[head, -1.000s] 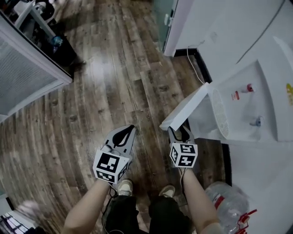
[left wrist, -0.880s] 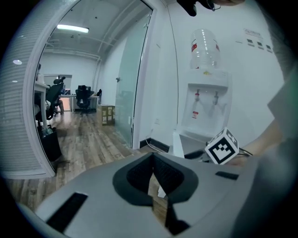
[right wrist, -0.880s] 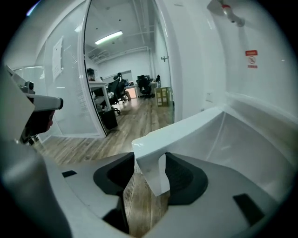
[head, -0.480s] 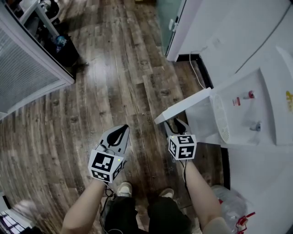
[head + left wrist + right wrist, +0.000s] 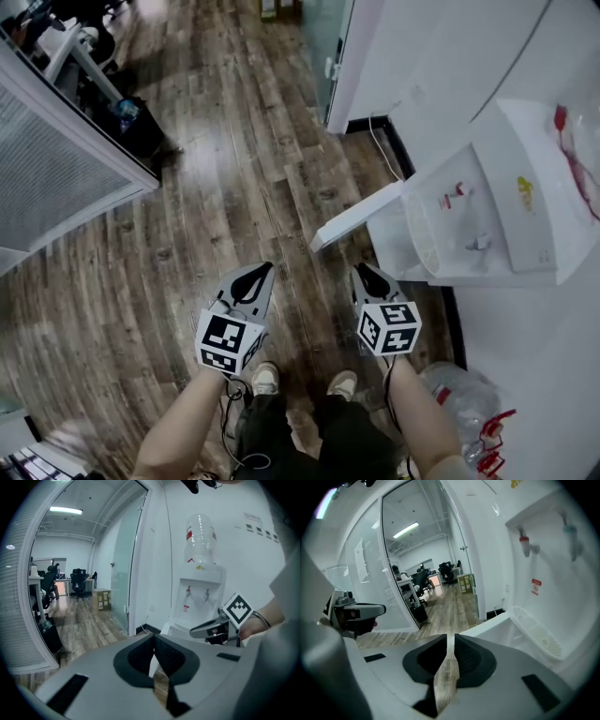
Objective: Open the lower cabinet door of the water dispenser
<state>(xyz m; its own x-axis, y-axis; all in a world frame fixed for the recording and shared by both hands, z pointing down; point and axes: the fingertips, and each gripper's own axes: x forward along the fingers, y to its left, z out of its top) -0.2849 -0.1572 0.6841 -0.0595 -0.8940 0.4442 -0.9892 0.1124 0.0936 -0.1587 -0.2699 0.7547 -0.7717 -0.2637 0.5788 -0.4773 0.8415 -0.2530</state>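
Observation:
The white water dispenser stands against the wall at the right. Its lower cabinet door is swung out over the wooden floor. My right gripper hovers just short of the door's free edge and does not touch it. Its jaws are closing to a thin slit with nothing between them. The door's top edge and the drip tray lie ahead of it. My left gripper is held beside it over bare floor, with its tips together and empty.
A large water bottle lies on the floor by my right arm. A cable runs along the wall behind the door. A glass partition and a black bin stand at the left. My shoes are below the grippers.
The right gripper has come off the door's edge and narrowed its jaws from wide open. Both grippers have risen. The door stays swung out.

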